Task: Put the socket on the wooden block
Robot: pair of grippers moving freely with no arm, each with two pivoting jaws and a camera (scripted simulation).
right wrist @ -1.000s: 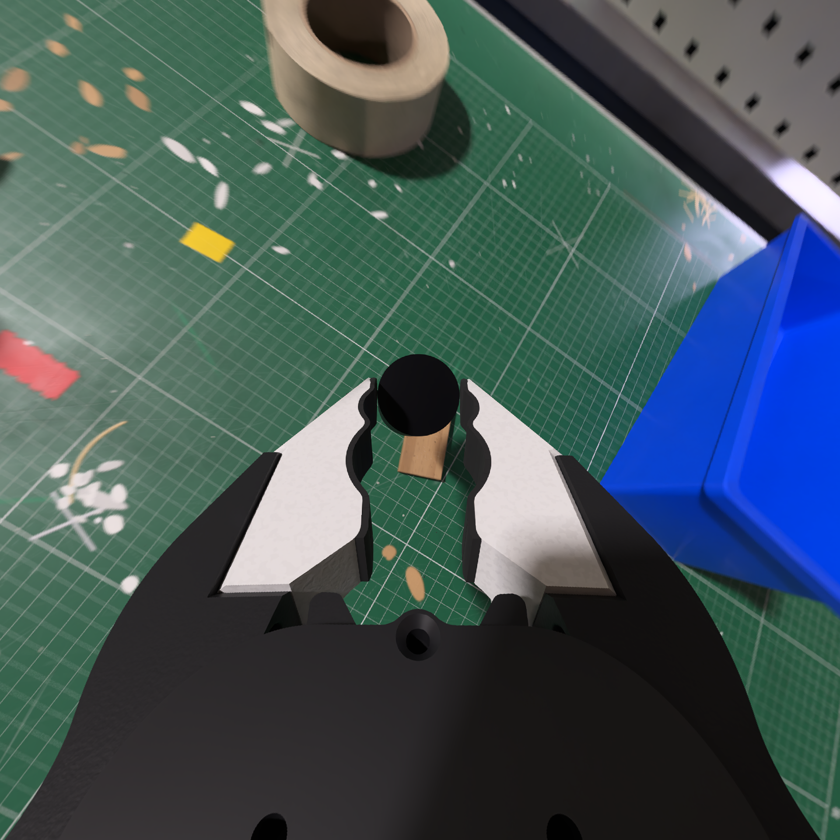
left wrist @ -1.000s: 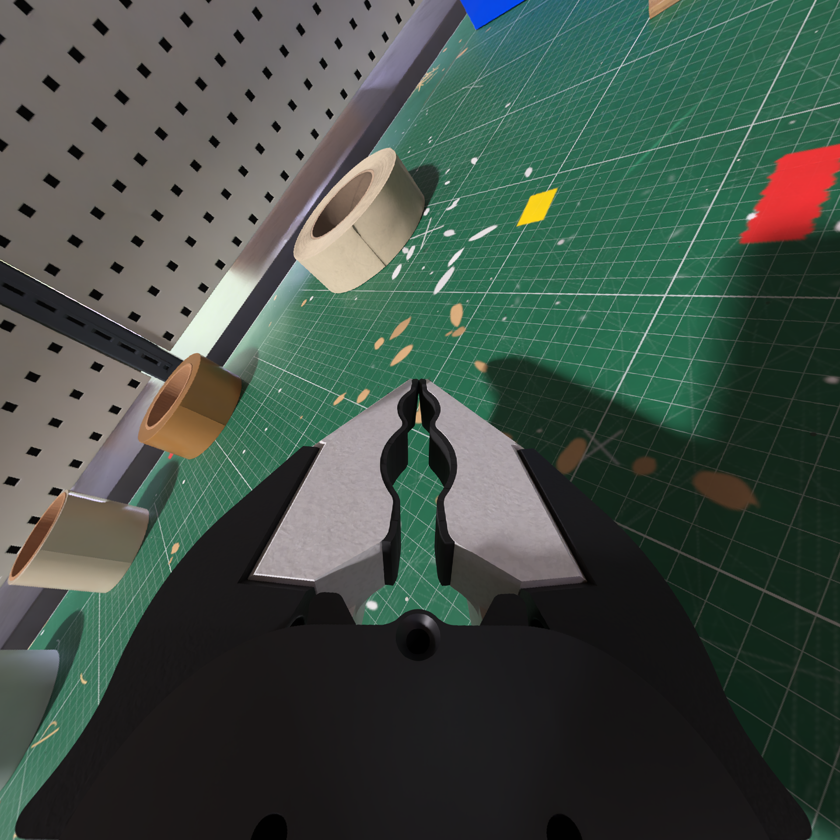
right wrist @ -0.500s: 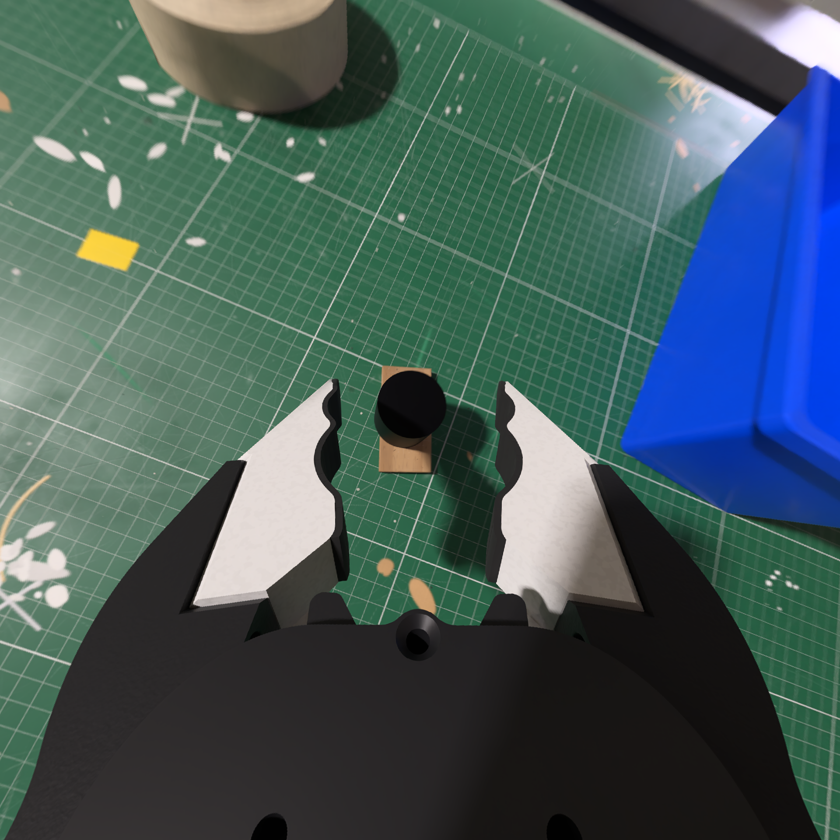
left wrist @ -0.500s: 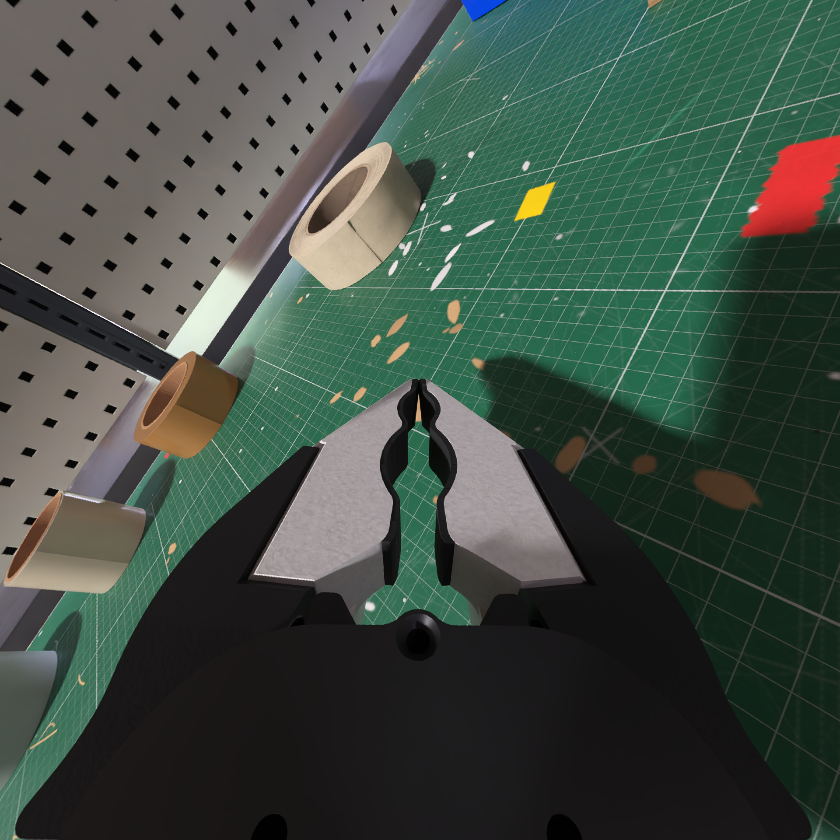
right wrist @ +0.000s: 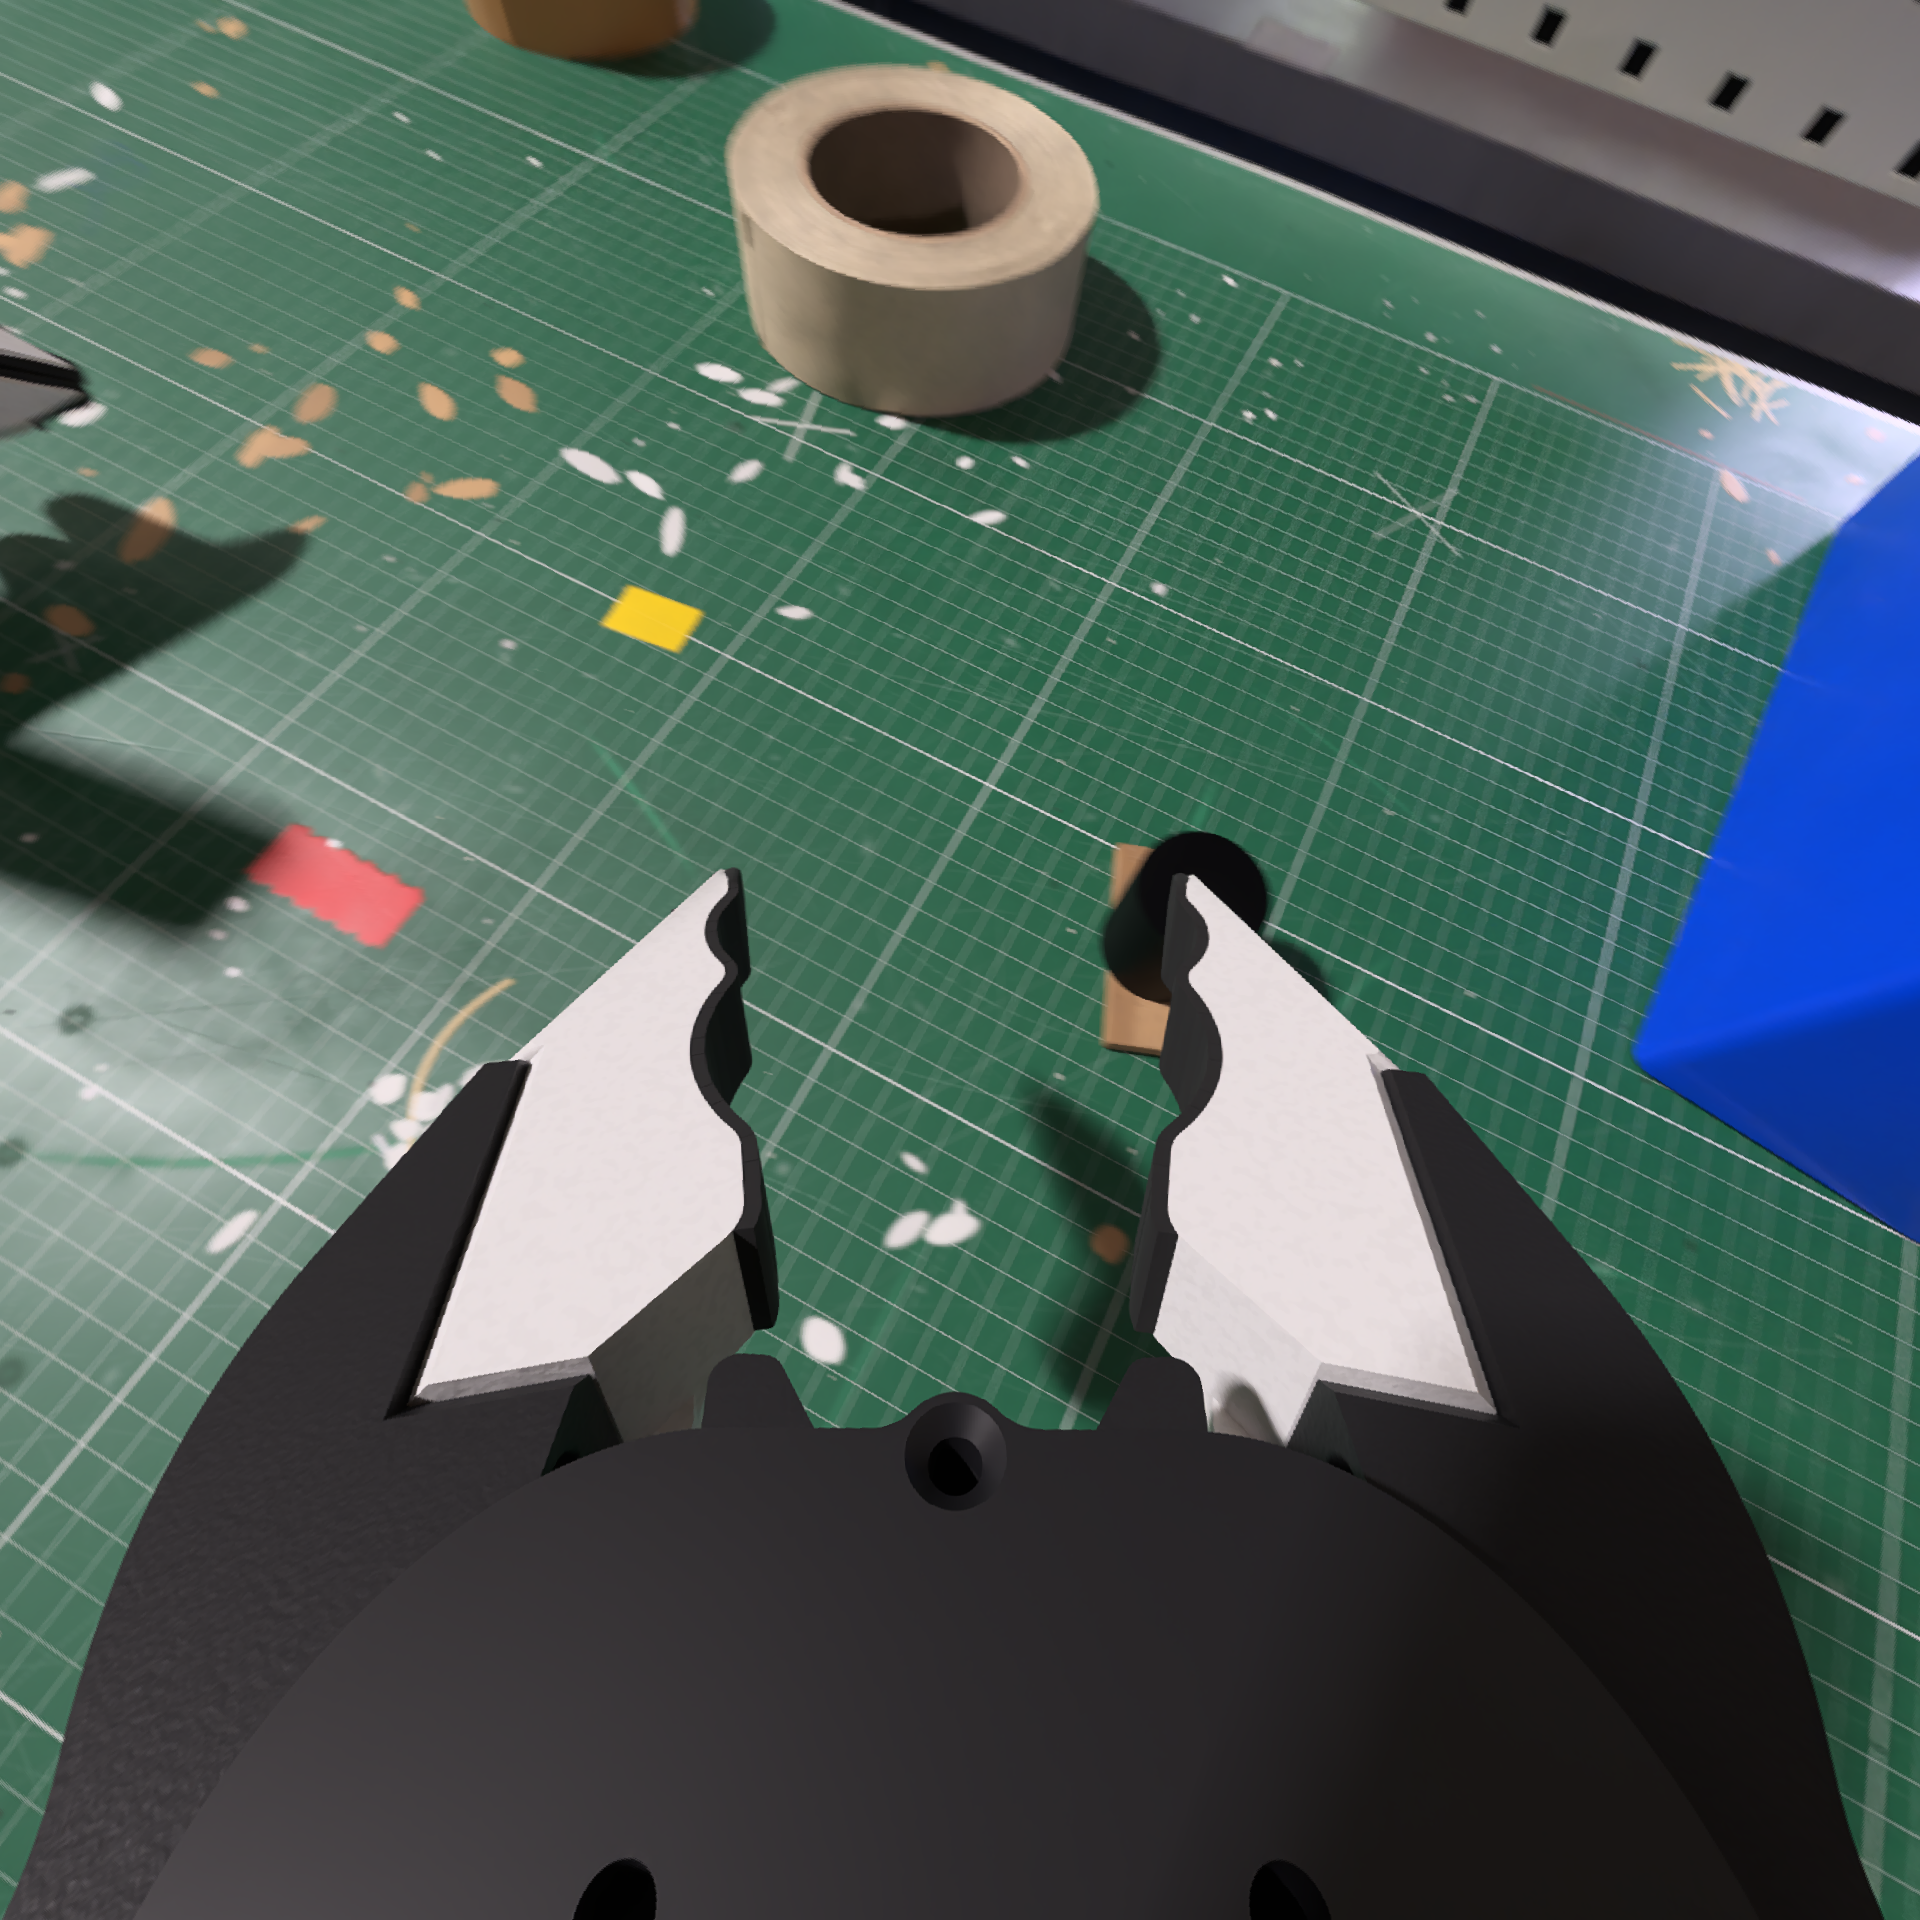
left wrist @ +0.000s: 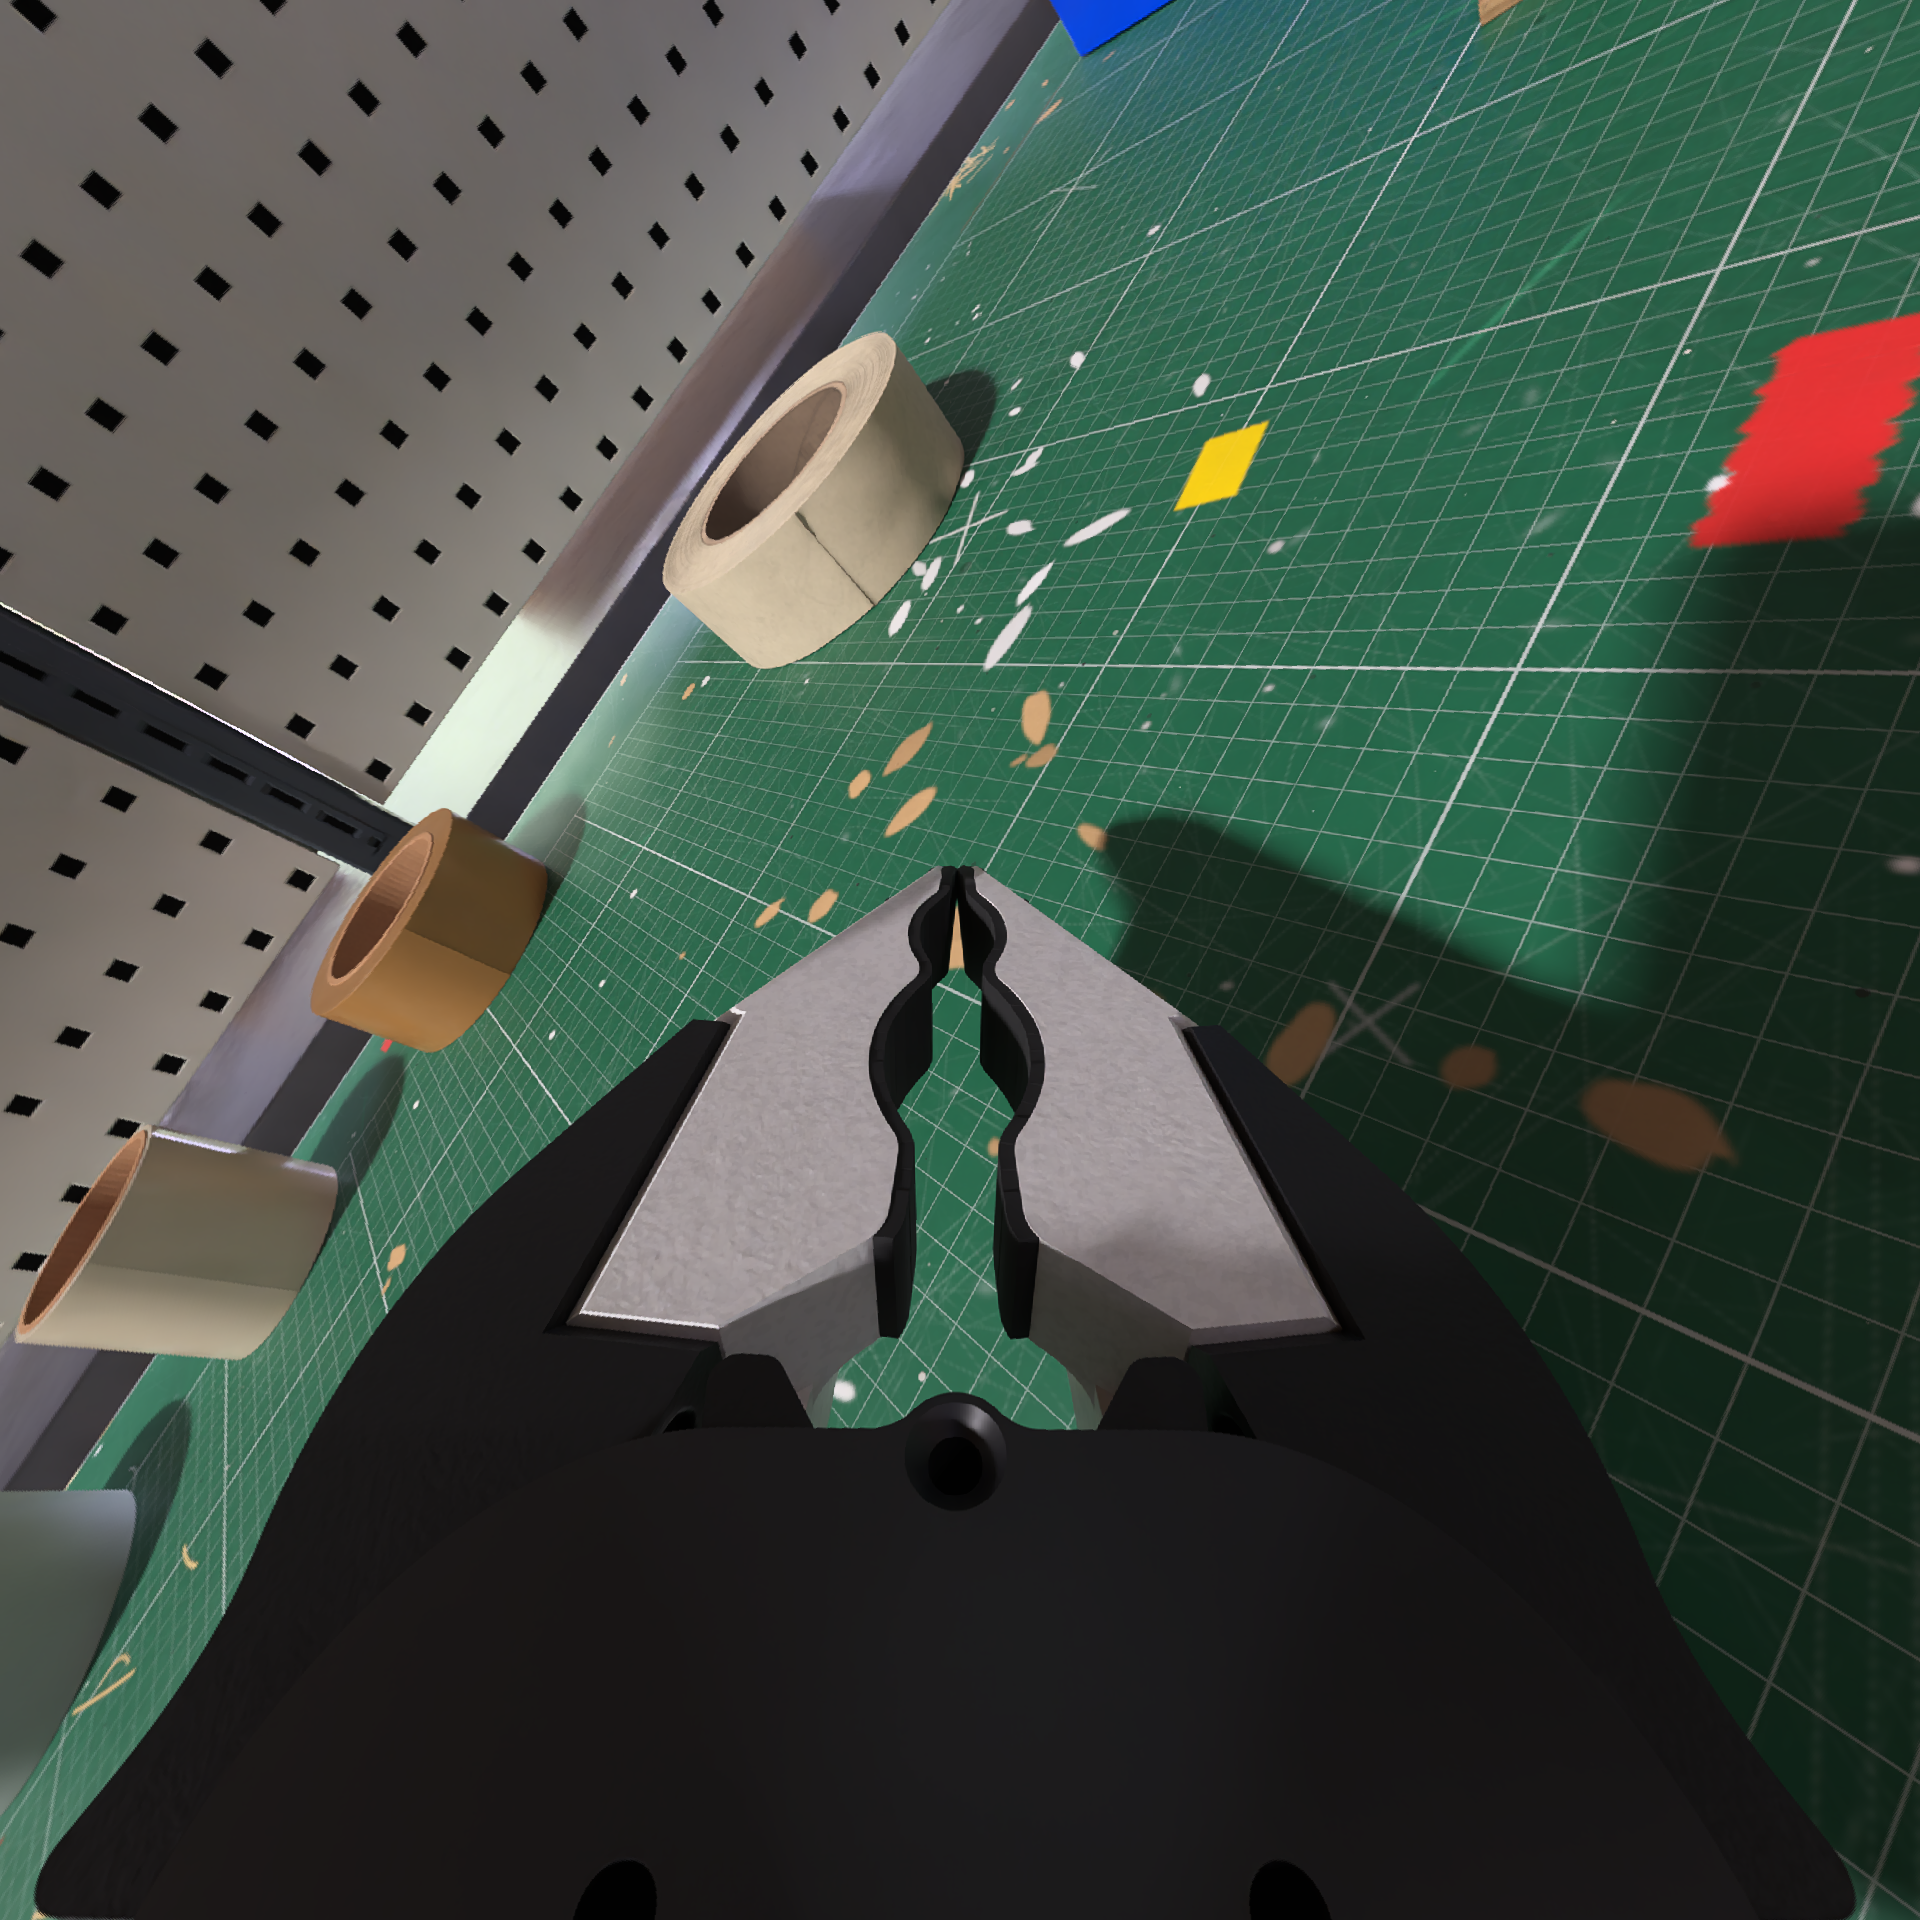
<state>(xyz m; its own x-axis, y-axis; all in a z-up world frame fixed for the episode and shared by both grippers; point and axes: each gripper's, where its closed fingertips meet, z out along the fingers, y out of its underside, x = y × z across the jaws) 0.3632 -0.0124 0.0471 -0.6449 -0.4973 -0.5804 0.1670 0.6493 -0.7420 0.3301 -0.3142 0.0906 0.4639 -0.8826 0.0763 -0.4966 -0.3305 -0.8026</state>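
Currently the black socket stands upright on the small wooden block, on the green desk just left of the blue bin. Right tongs spread wide, empty, right finger overlapping the socket in view. Left tongs closed tip to tip, holding nothing, well apart near the beige tape roll.

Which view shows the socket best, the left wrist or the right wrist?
The right wrist view: the socket stands on the wooden block, partly behind one finger of the open right tongs. The left wrist view does not show the socket.
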